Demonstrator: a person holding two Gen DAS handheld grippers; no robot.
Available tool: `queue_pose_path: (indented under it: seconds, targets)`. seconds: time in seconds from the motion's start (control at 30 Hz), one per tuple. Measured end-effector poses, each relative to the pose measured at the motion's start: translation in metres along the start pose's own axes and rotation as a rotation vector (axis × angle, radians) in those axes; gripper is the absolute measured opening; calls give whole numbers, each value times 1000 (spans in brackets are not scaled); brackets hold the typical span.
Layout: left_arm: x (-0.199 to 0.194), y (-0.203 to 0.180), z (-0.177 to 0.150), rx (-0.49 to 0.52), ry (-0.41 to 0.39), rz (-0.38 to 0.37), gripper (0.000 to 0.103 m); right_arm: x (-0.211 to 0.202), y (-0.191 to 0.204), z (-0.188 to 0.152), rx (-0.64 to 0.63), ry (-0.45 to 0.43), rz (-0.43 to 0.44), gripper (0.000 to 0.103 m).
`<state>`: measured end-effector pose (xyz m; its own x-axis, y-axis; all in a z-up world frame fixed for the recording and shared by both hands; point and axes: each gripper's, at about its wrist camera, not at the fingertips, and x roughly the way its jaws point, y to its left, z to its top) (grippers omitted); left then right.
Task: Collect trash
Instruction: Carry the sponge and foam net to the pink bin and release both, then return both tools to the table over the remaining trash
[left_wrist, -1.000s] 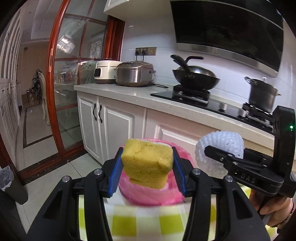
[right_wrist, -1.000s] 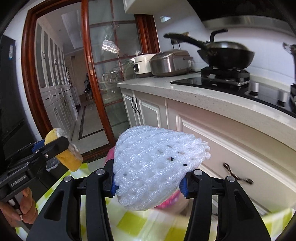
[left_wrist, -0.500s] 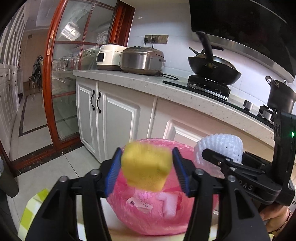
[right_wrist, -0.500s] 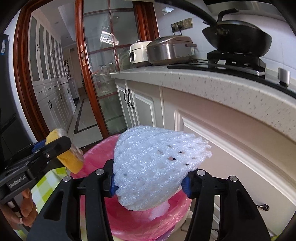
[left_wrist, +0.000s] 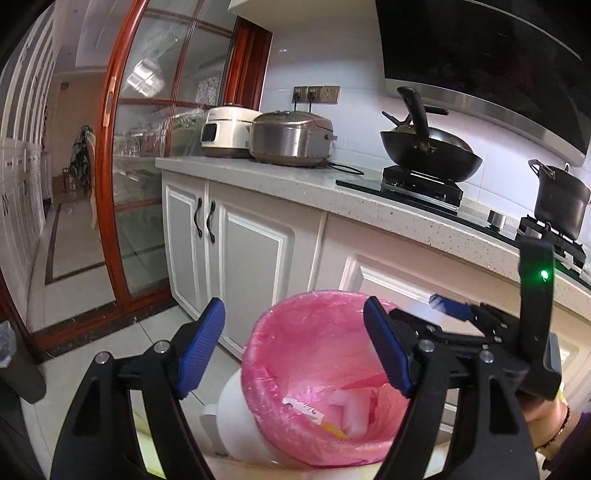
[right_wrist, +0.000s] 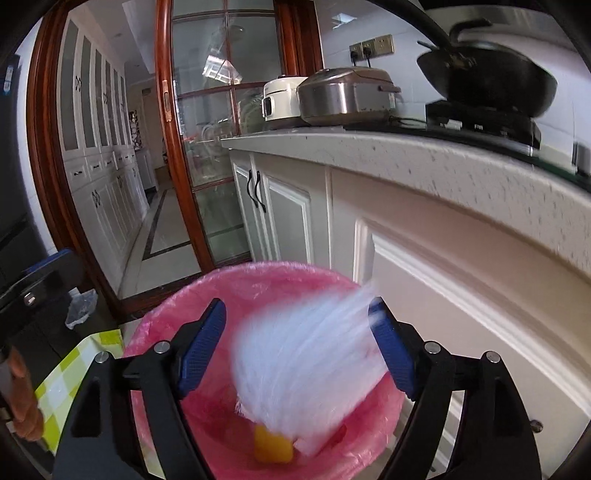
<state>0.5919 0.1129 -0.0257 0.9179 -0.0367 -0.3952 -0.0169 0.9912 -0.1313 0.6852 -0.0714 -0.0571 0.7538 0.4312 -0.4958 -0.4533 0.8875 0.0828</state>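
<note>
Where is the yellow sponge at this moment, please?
In the right wrist view, the yellow sponge lies at the bottom of the pink-lined trash bin, just below the blurred white foam net.

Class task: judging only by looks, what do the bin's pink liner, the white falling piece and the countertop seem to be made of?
Pink liner: thin plastic film, glossy, crinkled and slightly see-through at the rim.
White falling piece: probably soft foam netting, though motion blur hides its texture here.
Countertop: speckled pale slab with a smooth finish, likely stone or a quartz composite; the pictures cannot settle which.
</note>
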Motion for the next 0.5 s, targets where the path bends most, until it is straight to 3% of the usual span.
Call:
queue_pose_path:
  seconds: [0.17,0.33,0.5]
  targets:
    - [-23,5,2,-18,-6,16,76,-26,1,4,1,-7,-14,75]
    - [-74,4,-9,-36,-12,8,82,-100,2,-7,28,-44,6,76]
    - [-137,-8,-38,-38,4,-1,89,-188,7,-42,85,-78,5,80]
